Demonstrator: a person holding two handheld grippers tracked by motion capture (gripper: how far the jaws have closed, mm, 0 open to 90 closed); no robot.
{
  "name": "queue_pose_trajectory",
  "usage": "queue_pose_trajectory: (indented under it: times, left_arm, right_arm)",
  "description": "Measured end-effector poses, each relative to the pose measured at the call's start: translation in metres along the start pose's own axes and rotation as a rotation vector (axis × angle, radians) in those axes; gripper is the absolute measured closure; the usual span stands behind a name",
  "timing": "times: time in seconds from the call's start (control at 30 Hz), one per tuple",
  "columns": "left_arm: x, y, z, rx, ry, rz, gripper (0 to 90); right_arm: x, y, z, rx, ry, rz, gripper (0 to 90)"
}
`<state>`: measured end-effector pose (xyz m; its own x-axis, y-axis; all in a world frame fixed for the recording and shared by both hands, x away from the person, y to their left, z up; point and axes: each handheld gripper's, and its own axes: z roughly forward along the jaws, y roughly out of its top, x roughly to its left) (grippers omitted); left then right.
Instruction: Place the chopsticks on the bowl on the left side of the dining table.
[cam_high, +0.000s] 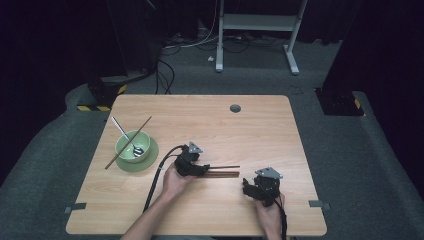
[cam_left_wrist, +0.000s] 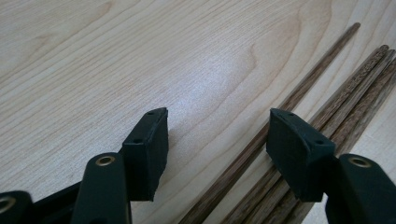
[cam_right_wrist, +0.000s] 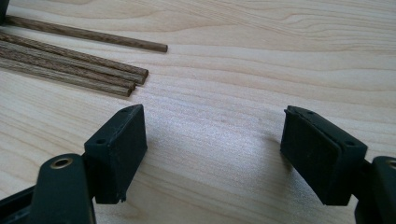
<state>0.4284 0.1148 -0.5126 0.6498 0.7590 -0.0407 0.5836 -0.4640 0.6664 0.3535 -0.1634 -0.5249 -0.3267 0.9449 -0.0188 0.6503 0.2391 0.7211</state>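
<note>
Two grippers and some sticks on a wooden table (cam_high: 260, 125).

At the left, a green bowl (cam_high: 132, 146) sits on a green plate (cam_high: 151, 159) (a spoon (cam_high: 126, 136) inside, one stick (cam_high: 128, 142) across it). The left gripper (cam_left_wrist: 217, 140) is wide open, holding nothing, one jaw over the brown chopsticks (cam_left_wrist: 345, 100). The right gripper (cam_right_wrist: 212, 149), also wide open and empty, sits near the stick tips.

On your table (cam_high: 260, 125), the bowl (cam_high: 131, 145) sits on a plate (cam_high: 150, 159) at the left of the frame, with a spoon (cam_high: 125, 135) in it and one chopstick (cam_high: 128, 142) across its rim. A bundle of chopsticks (cam_high: 222, 173) lies at lower centre, between your left gripper (cam_high: 192, 167) and right gripper (cam_high: 260, 189).
</note>
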Motion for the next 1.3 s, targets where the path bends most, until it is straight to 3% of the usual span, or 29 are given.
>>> queue_pose_trajectory:
  times: [0.6,1.3]
  left_arm:
    - [-0.0009,0.0035,0.0025,0.015,0.040,0.023,40.6]
    - [0.0029,0.0078,0.0027,0.034,0.048,0.011,48.5]
  right_arm:
    - [0.0001,0.0000,-0.0001,0.000,0.000,0.000,21.8]
    - [0.0002,-0.0001,-0.0001,0.000,0.001,0.000,21.8]
